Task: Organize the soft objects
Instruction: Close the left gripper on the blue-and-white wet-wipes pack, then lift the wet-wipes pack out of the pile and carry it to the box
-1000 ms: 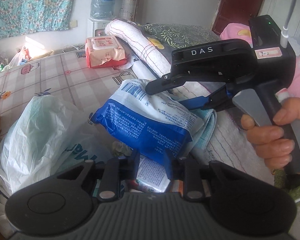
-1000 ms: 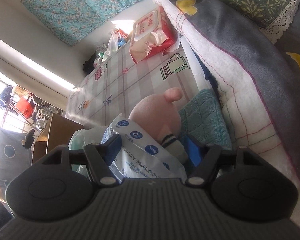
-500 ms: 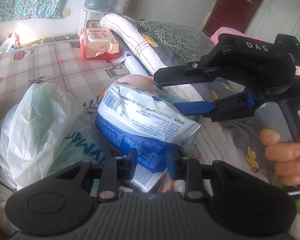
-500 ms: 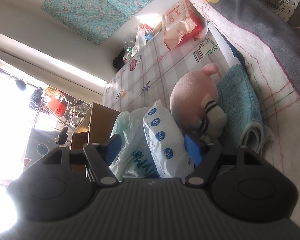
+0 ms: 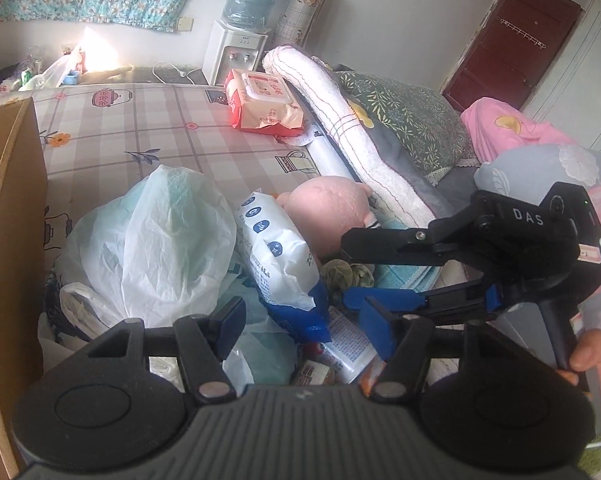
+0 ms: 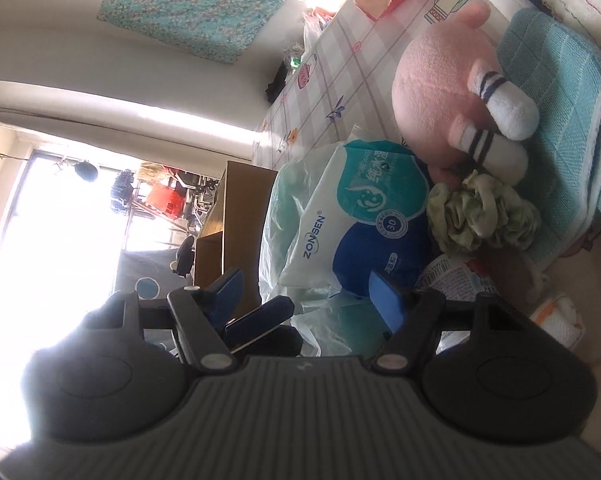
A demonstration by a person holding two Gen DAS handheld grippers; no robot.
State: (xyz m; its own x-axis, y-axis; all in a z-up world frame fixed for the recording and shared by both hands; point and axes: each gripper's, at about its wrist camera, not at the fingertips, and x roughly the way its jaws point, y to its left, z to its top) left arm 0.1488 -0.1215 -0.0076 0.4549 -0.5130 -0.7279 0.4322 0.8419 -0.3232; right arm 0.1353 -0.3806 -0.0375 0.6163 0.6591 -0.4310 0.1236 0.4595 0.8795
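On the bed (image 5: pixel 148 128), the left gripper (image 5: pixel 304 328) has its fingers (image 5: pixel 230 320) opening, about half spread. The blue-and-white wipes pack (image 5: pixel 278 256) stands between their tips, leaning on a white plastic bag (image 5: pixel 152 248), neither pad pressing it. A pink plush toy (image 5: pixel 328 212) lies just behind. At the right, the right gripper (image 5: pixel 350 270) holds its fingers wide, gripping nothing.

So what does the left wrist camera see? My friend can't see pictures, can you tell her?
The left gripper is opening, its pads either side of the low corner of a blue-and-white wipes pack without pressing it. The pack leans among a white plastic bag, a pink plush toy and a teal cloth on a checked bed sheet. The right gripper reaches in open from the right.
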